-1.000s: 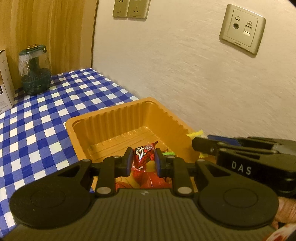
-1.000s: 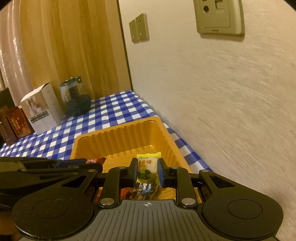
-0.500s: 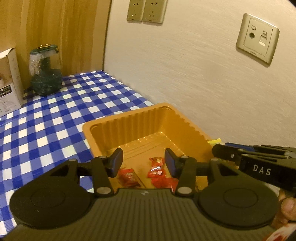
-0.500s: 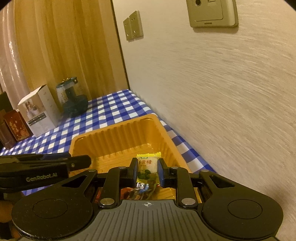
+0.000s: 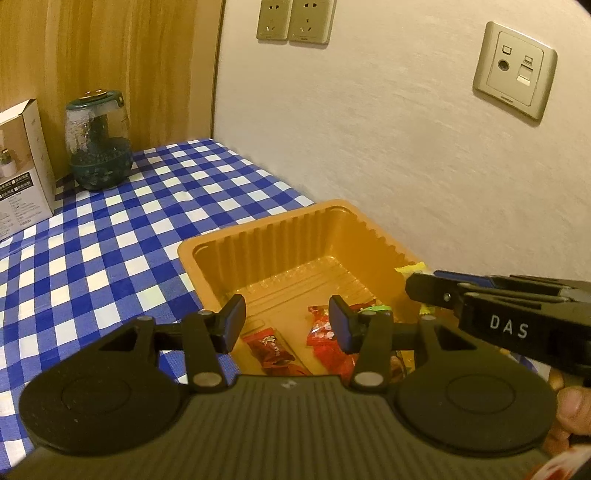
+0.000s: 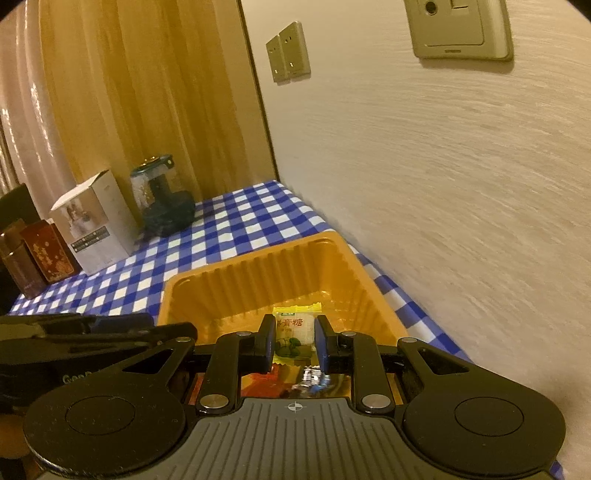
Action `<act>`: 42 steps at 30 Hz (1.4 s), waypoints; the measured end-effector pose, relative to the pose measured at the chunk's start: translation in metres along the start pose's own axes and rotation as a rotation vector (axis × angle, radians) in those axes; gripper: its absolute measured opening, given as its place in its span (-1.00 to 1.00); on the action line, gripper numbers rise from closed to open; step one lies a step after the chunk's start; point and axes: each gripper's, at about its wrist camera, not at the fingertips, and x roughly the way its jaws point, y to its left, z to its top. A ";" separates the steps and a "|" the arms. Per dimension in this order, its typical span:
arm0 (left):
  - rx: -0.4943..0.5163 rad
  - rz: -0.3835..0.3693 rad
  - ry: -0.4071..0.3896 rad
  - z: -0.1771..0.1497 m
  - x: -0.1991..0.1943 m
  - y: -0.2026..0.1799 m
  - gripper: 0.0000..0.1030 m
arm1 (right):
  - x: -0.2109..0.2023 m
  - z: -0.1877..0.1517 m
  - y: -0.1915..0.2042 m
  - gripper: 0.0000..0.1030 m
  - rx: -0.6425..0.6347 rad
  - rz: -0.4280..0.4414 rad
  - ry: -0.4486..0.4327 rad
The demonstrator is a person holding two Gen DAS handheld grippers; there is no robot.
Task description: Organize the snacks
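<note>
Table with blue-and-white checked cloth (image 5: 122, 229) pushed into corner. Cream bumpy wall (image 5: 388, 140) on right side. Wooden panel wall (image 6: 147, 92) at back. Two plug sockets (image 5: 291, 20) side by side up high. One more socket plate (image 5: 515, 70) further along same wall. Warm yellow light, soft shadows. Far left, pale ribbed curtain (image 6: 22, 122).

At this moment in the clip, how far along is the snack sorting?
Done: several red-wrapped snacks already lie in the orange tray, and the left gripper is open and empty above them. In hand: the right gripper is shut on a yellow candy packet over the tray, not yet released. Left: dropping that packet; whether more snacks wait outside the tray is not visible.
</note>
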 end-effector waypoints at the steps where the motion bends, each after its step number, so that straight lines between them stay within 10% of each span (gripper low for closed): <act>1: 0.001 0.003 0.000 0.000 0.000 0.001 -0.12 | 0.001 0.000 0.001 -0.56 0.001 0.004 -0.001; 15: -0.013 0.017 0.008 -0.001 0.001 0.007 -0.07 | 0.014 0.003 0.002 -0.55 0.043 0.032 -0.015; 19: -0.004 0.029 0.006 -0.002 0.001 0.007 0.09 | 0.016 0.005 -0.005 -0.11 0.072 0.018 -0.013; 38: -0.001 0.058 0.008 -0.005 0.001 0.006 0.60 | 0.010 0.004 -0.016 -0.09 0.103 -0.007 -0.013; 42: -0.020 0.067 0.002 -0.005 -0.003 0.007 0.68 | 0.005 -0.001 -0.016 0.17 0.078 -0.045 -0.008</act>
